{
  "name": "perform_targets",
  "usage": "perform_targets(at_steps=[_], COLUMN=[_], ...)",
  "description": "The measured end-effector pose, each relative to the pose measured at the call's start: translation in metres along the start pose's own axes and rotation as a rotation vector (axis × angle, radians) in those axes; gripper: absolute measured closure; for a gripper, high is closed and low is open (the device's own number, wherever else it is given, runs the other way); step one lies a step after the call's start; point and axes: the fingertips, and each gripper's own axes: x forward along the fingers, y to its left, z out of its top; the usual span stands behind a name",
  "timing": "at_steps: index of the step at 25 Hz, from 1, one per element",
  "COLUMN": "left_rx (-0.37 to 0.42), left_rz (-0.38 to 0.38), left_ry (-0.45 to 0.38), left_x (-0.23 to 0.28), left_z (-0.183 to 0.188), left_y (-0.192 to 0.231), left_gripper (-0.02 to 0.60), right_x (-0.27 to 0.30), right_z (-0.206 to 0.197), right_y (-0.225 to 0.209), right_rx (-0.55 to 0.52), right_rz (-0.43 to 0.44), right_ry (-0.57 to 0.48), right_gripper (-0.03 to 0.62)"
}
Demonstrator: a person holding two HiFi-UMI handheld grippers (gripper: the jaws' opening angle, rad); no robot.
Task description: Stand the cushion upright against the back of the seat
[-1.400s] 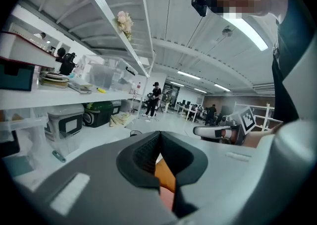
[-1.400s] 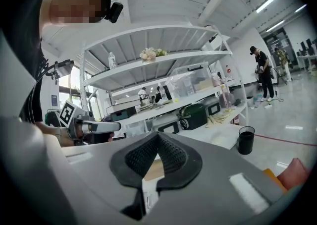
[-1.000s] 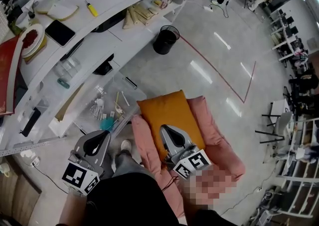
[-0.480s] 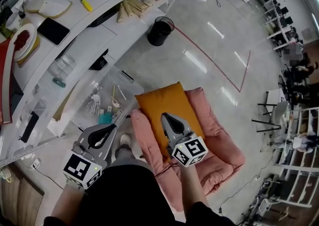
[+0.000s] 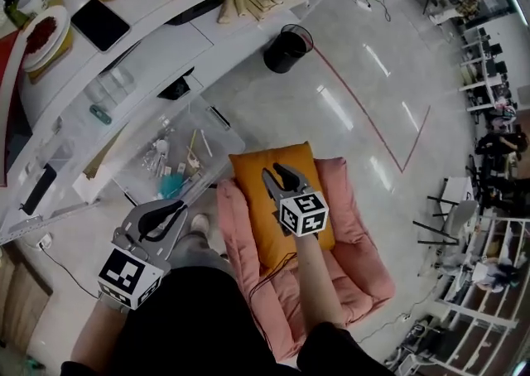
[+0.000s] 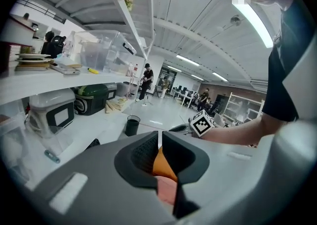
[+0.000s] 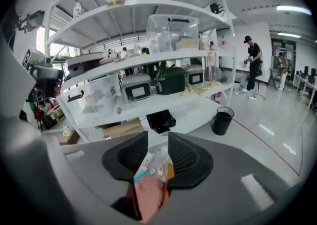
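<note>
An orange cushion (image 5: 286,200) rests on the far part of the pink padded seat (image 5: 356,242); its far edge reaches past the seat, and I cannot tell how steeply it leans. My right gripper (image 5: 280,174) hangs over the cushion's far half. Its jaws have just been opening, and nothing is between them. Past those jaws (image 7: 158,142) the right gripper view shows a pink seat edge (image 7: 148,194). My left gripper (image 5: 175,209) stays left of the seat, over the floor, shut and empty. A strip of orange cushion (image 6: 163,164) shows in the left gripper view behind the left gripper (image 6: 159,140).
A clear plastic box (image 5: 170,159) with several small items sits on the floor just left of the seat. A black bin (image 5: 287,49) stands farther off. White shelving (image 5: 124,43) runs along the left. A shoe (image 5: 199,224) shows by the seat's near left corner.
My right gripper has sunk and moved toward the cushion's far half, and its jaws have parted. The left gripper has dropped a little beside the seat.
</note>
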Motion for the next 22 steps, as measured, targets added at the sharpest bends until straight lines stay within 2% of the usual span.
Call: perform_targets(at_steps=[6, 11, 14, 19, 22], left_rx=[-0.072, -0.140, -0.176, -0.236, -0.279], left_rz=[0.101, 0.174, 0.210, 0.267, 0.288], left_ry=[0.029, 0.048, 0.057, 0.077, 0.094], left_x=[0.003, 0.003, 0.003, -0.002, -0.004], left_z=[-0.017, -0.043, -0.059, -0.089, -0.108], left_y=[0.021, 0.033, 0.039, 0.044, 0.046], left_gripper=[0.518, 0.505, 0.492, 0.485, 0.484], right_x=[0.078, 0.132, 0.158, 0.191, 0.208], right_z=[-0.060, -0.114, -0.140, -0.176, -0.197], right_y=[-0.020, -0.033, -0.044, -0.061, -0.072], right_rx=[-0.053, -0.131, -0.180, -0.187, -0.207], right_rz=[0.077, 0.127, 0.138, 0.145, 0.136], right_ry=[0.226, 0.408, 0.505, 0.629, 0.703], right_gripper=[0.410, 0.391, 0.347, 0.328, 0.295])
